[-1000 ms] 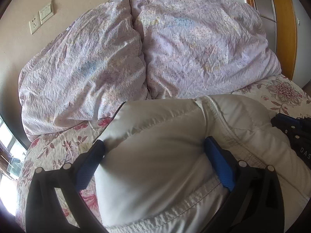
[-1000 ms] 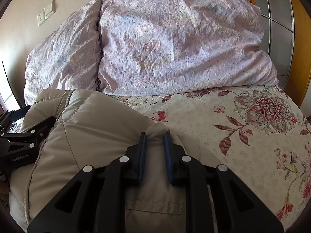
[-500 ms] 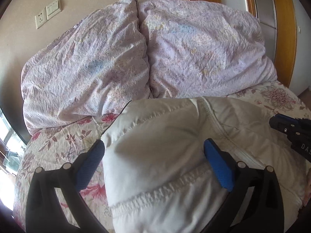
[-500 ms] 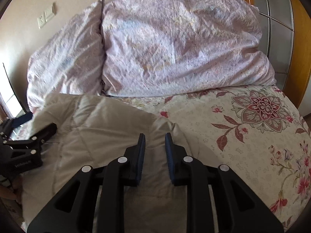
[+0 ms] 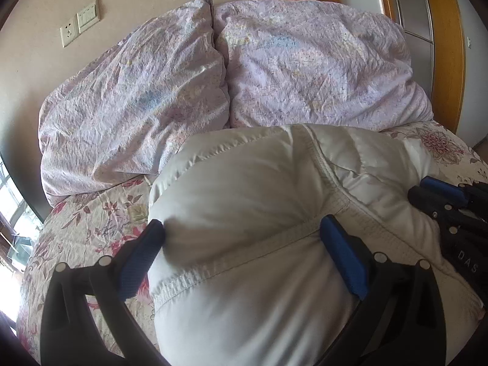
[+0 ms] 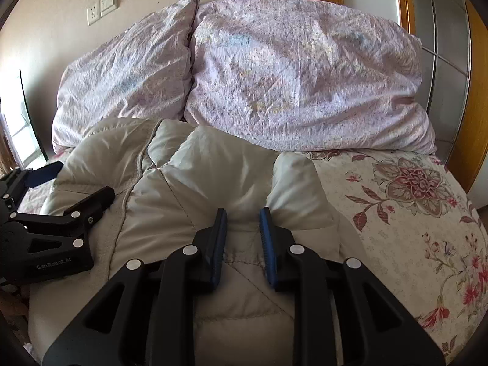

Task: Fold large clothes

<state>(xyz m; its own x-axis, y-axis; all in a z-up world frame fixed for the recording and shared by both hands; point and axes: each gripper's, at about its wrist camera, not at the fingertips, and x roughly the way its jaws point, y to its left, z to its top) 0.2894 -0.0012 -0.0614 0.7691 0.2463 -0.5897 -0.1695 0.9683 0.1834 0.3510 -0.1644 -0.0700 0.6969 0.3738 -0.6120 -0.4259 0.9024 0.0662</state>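
A puffy cream down jacket (image 5: 250,201) lies bunched on the floral bed; it also shows in the right wrist view (image 6: 189,189). My left gripper (image 5: 241,228) is wide open, its blue pads astride a bulging fold of the jacket near a stitched seam. My right gripper (image 6: 242,216) has its pads close together and pinches a fold of the jacket. The right gripper shows at the right edge of the left wrist view (image 5: 442,201); the left gripper shows at the left of the right wrist view (image 6: 61,222).
Two large lilac pillows (image 5: 213,70) lean against the wall behind the jacket. The floral bedsheet (image 6: 411,213) spreads to the right. A wooden wardrobe (image 6: 457,61) stands at the far right. Wall sockets (image 5: 79,27) are at the upper left.
Both grippers and the jacket have moved toward the pillows. The jacket has bunched up higher under the right gripper, whose pads stand slightly wider apart on the fold.
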